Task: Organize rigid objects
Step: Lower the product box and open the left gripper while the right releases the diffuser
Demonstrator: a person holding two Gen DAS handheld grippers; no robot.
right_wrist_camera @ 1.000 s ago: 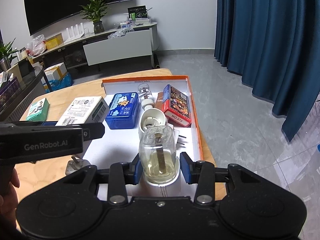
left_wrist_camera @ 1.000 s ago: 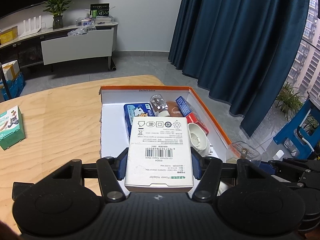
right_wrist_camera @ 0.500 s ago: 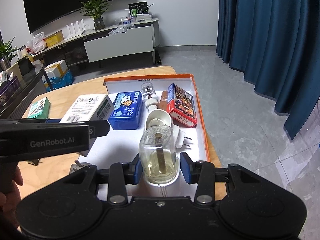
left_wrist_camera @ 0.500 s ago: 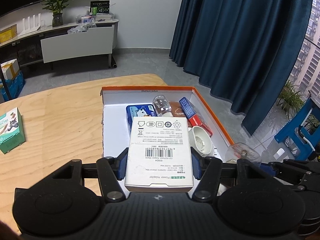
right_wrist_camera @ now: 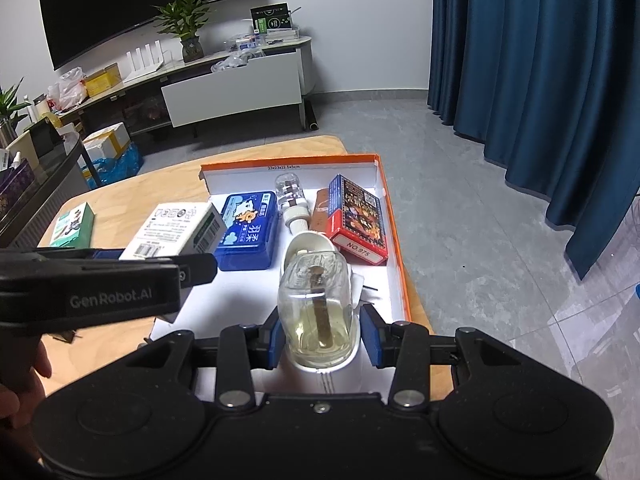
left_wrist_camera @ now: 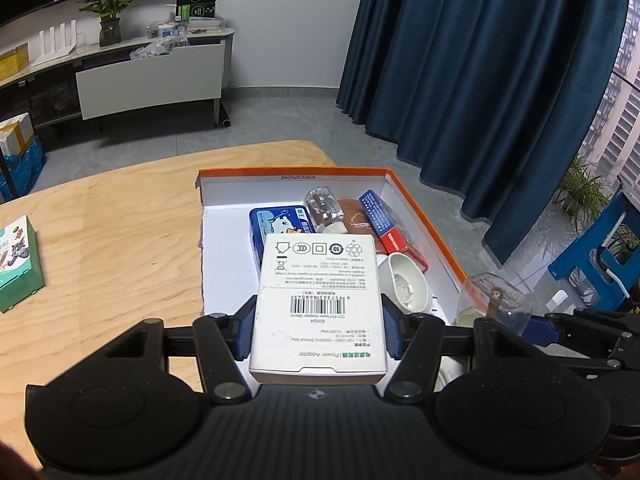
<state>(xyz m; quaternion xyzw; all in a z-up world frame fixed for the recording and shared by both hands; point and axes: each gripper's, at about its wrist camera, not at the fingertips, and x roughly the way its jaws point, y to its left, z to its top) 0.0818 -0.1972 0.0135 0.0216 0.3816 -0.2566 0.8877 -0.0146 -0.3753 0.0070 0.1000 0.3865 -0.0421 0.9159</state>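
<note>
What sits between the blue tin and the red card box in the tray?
A clear glass refill bottle with a white cap, lying on its side between the blue tin and the red card box; a brown item hides beside the box. Right wrist view.

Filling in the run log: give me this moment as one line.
left gripper: shut on white power-adapter box | right gripper: shut on clear glass bottle | both above orange-rimmed tray

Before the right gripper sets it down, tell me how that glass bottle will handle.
The glass bottle looks smooth and rounded, so it may slip between the right gripper fingers. Clear glass suggests it is fragile; lower it gently. The yellowish liquid pooled inside probably shifts when it tilts, and laid sideways in the orange box it could roll.
</note>
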